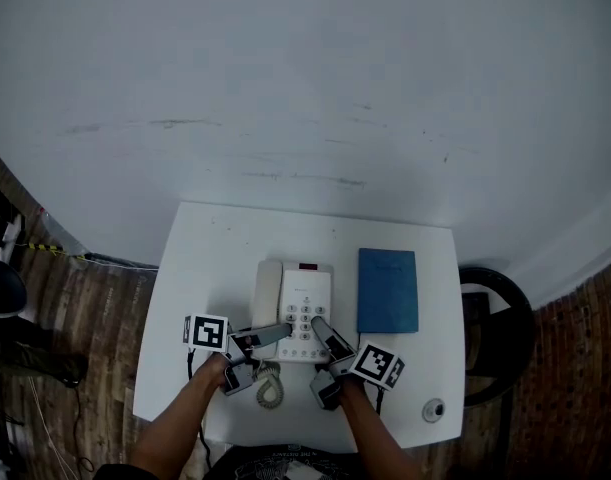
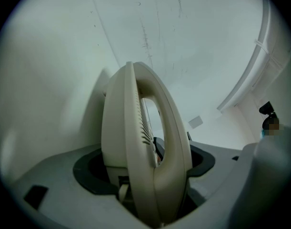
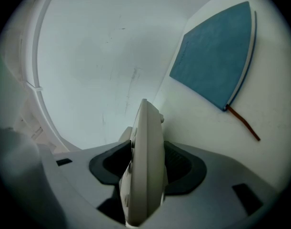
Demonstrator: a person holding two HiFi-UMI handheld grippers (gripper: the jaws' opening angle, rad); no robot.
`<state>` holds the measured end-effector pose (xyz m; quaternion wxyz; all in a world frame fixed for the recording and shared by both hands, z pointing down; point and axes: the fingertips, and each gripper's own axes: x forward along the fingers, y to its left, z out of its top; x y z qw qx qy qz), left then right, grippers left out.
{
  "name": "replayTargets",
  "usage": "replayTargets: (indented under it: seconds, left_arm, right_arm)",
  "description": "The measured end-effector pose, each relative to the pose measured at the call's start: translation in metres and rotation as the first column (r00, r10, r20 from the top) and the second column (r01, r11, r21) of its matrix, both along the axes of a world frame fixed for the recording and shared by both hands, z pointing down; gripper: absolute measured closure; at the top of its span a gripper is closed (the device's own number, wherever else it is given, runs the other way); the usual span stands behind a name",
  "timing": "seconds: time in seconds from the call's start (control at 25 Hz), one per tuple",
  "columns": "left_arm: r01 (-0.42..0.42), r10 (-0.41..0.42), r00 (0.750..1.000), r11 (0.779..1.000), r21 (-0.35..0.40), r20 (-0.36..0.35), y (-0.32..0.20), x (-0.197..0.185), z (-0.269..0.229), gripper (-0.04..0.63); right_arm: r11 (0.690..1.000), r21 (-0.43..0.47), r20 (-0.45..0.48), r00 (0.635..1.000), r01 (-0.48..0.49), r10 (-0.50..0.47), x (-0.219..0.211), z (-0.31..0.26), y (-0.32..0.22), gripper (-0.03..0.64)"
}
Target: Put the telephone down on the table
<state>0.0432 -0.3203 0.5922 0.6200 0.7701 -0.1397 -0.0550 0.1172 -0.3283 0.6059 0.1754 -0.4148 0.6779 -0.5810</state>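
Observation:
A cream desk telephone [image 1: 295, 306] with a keypad and its handset on the left sits near the front middle of the small white table [image 1: 195, 258]. My left gripper [image 1: 285, 332] is shut on the telephone's left side, where the handset [image 2: 150, 151] fills the space between the jaws. My right gripper [image 1: 318, 325] is shut on the telephone's front right edge [image 3: 144, 166]. A coiled cord [image 1: 270, 388] hangs at the front between the two grippers. Whether the telephone's base touches the table I cannot tell.
A blue notebook [image 1: 388, 289] with a brown ribbon [image 3: 245, 123] lies flat to the right of the telephone. A small round object [image 1: 434, 409] sits at the table's front right corner. A dark chair [image 1: 500, 328] stands right of the table; a white wall rises behind.

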Motion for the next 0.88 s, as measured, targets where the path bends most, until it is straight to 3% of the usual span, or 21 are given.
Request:
replayTargets:
  seconds: [0.32,0.88]
  left_arm:
    - [0.008,-0.009,1.000,0.999,-0.042,-0.016,0.0002,-0.0017,0.0013,0.199]
    - [0.010,-0.007,0.998,0.998,-0.057,0.059,0.0072,-0.0055,0.0092,0.199]
  right_arm:
    - [1.000,-0.009,-0.034,0.999,0.011,-0.011,-0.0046,0.0046,0.0016,0.411]
    - [0.999,-0.033,-0.028,0.999,0.018,-0.019,-0.0054,0.0081,0.0065,0.403]
